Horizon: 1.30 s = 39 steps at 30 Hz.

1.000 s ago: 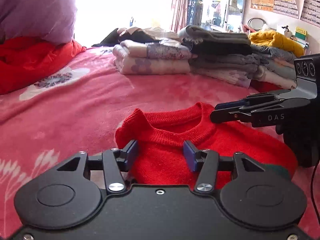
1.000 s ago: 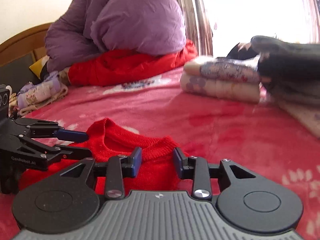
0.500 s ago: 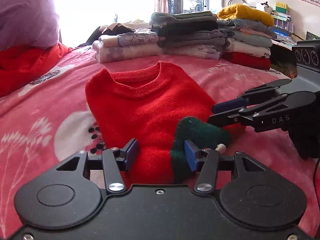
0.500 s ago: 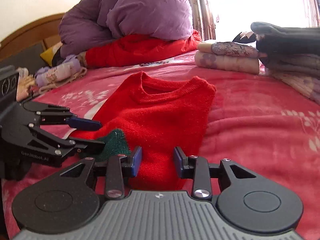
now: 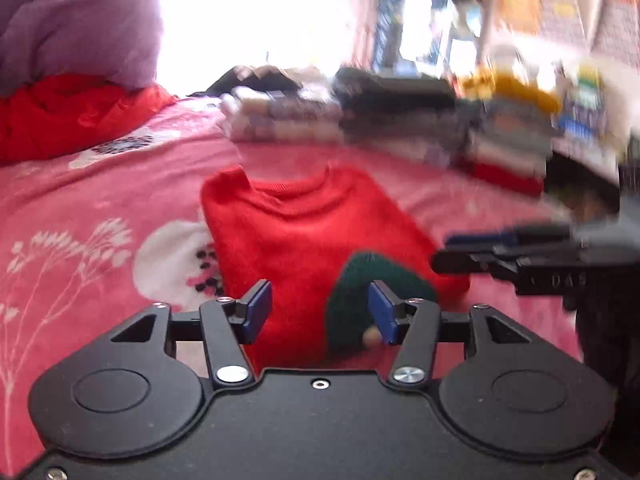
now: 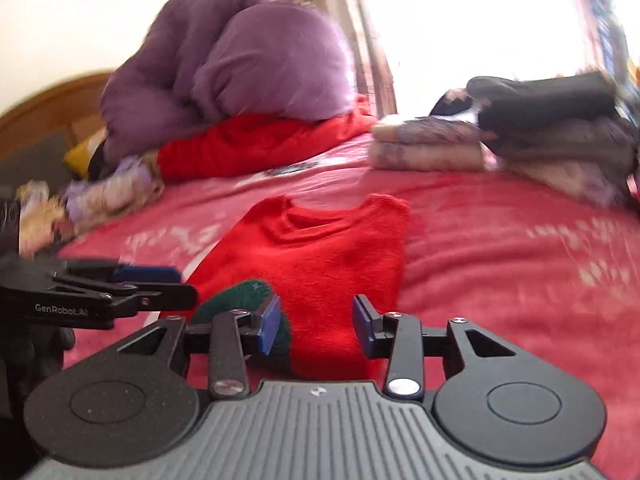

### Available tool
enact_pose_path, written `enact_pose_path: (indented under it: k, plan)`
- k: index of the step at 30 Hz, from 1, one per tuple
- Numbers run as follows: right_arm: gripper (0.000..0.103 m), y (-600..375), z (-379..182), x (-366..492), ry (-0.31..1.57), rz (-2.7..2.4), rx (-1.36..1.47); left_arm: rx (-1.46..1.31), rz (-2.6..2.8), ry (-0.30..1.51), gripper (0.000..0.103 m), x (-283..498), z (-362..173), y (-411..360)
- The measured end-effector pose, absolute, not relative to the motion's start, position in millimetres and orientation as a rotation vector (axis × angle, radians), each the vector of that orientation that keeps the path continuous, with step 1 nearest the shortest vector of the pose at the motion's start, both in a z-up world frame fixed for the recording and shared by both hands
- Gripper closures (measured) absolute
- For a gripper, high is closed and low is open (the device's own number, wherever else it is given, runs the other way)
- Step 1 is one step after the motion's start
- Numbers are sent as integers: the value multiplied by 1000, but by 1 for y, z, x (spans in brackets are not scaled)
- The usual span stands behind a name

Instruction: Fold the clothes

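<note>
A red knit sweater [image 5: 304, 236] [image 6: 320, 252] lies folded into a narrow rectangle on the pink bedspread, collar pointing away. A dark green patch [image 5: 360, 280] [image 6: 244, 292] shows at its near end. My left gripper [image 5: 318, 310] hovers open just above that near edge, nothing between its blue pads. My right gripper [image 6: 316, 320] is open too, over the same near end. Each gripper appears from the side in the other's view, the right gripper [image 5: 460, 248] at the sweater's right and the left gripper [image 6: 168, 284] at its left.
Stacks of folded clothes [image 5: 360, 120] [image 6: 500, 136] stand at the bed's far side. A purple quilt on a red garment [image 6: 240, 92] is piled at the head of the bed. The pink floral bedspread [image 5: 100, 220] spreads around the sweater. Both views are motion-blurred.
Both grippers pulled back from the collar to the sweater's near end over the last second. Both views have since tilted up slightly, and the sweater lies as before.
</note>
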State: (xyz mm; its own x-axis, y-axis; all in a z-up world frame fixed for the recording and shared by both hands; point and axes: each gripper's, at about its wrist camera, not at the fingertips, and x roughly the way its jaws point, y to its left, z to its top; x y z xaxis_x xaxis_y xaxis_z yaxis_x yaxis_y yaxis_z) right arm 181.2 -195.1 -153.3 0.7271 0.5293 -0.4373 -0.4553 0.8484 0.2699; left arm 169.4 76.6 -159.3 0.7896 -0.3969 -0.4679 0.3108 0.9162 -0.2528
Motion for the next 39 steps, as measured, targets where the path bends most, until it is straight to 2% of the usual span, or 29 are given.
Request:
enact_pose_path:
  k: [2,4,6,12,18,19,20,21,22,23,24,25,26,27,31,32,33,34,35,36,37,39]
  plan:
    - [41,-210,-161,193,573,503,288,-289,-356,552,46,178,-161,90]
    - [39,-224,-170,207,612,472,416,-386,-331,586,42,187,-167,98]
    - [25,-233,-180,216,649,455,523,-481,-305,621,38,196,-174,106]
    - [22,-231,-200,247,714,531,689,-690,-292,698,33,207,-188,120]
    - [19,-203,-206,261,740,522,592,-765,-293,701,32,219,-198,117]
    - [20,-202,-207,261,739,517,602,-770,-290,695,33,220,-199,116]
    - [27,-202,-208,262,738,512,613,-775,-286,689,33,221,-200,114]
    - [41,-202,-209,262,737,507,623,-780,-283,683,34,222,-201,112]
    - [48,-202,-210,263,736,503,633,-759,-280,687,35,221,-200,109]
    - [55,-201,-211,263,734,498,643,-732,-277,692,42,221,-199,106]
    - [62,-203,-211,261,737,492,665,-748,-280,700,54,218,-200,107]
    - [65,-204,-212,258,739,486,686,-775,-284,709,59,215,-201,108]
    - [68,-205,-211,255,746,484,698,-801,-288,717,70,212,-201,110]
    - [69,-205,-210,250,754,481,713,-850,-286,727,73,208,-204,114]
    - [71,-212,-206,219,854,508,794,-946,-244,805,75,166,-199,123]
    - [66,-215,-203,205,887,514,801,-959,-236,831,75,153,-196,124]
    - [53,-218,-201,191,919,520,807,-972,-229,858,74,140,-194,125]
    - [44,-222,-199,175,926,516,796,-960,-217,870,71,128,-193,125]
    - [35,-226,-197,160,899,502,768,-942,-205,879,56,115,-193,126]
    - [32,-230,-194,147,852,477,741,-932,-196,872,47,111,-192,128]
    - [31,-231,-192,146,833,472,732,-923,-189,860,47,109,-190,129]
    - [25,-229,-190,148,804,482,702,-903,-181,834,38,108,-187,131]
